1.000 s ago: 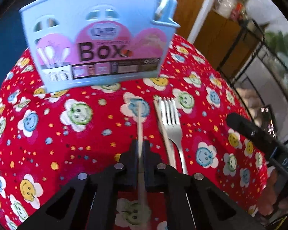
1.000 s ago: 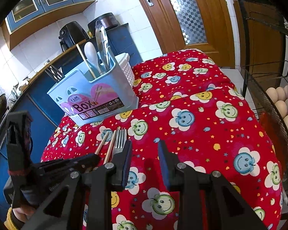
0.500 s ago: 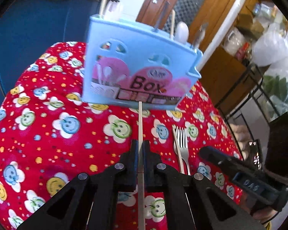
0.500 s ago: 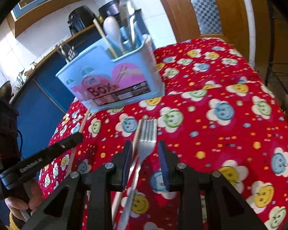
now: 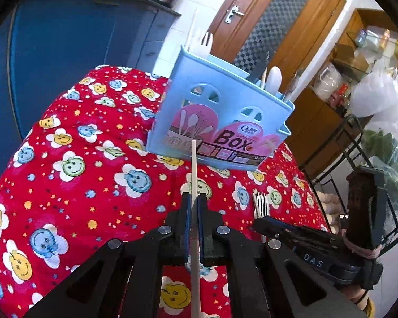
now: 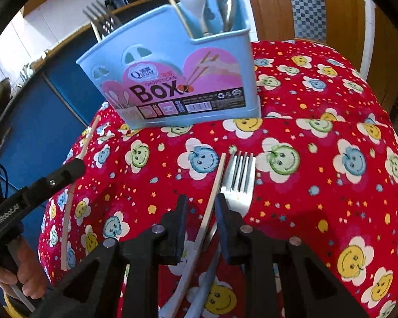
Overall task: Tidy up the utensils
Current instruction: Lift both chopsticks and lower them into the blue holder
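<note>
A light blue utensil box (image 5: pixel 220 122) stands on the red smiley tablecloth; it also shows in the right wrist view (image 6: pixel 172 79), with spoons, forks and chopsticks in it. My left gripper (image 5: pixel 195 206) is shut on a pale chopstick (image 5: pixel 194 169), lifted above the cloth and pointing at the box. My right gripper (image 6: pixel 200 206) is open, low over the cloth, its fingers on either side of a second chopstick (image 6: pixel 216 182). A metal fork (image 6: pixel 238 182) lies just right of that chopstick, beside the right finger. The fork also shows in the left wrist view (image 5: pixel 261 205).
The red tablecloth (image 6: pixel 331 185) covers a small table with edges near on all sides. A blue cabinet (image 5: pixel 66 39) stands to the left. A black wire rack (image 5: pixel 358 159) with eggs stands at the right. A wooden door (image 5: pixel 273 26) is behind.
My left gripper has lifted its chopstick and swung left, now facing the box. My right gripper has moved forward and down until its fingers straddle the second chopstick beside the fork.
</note>
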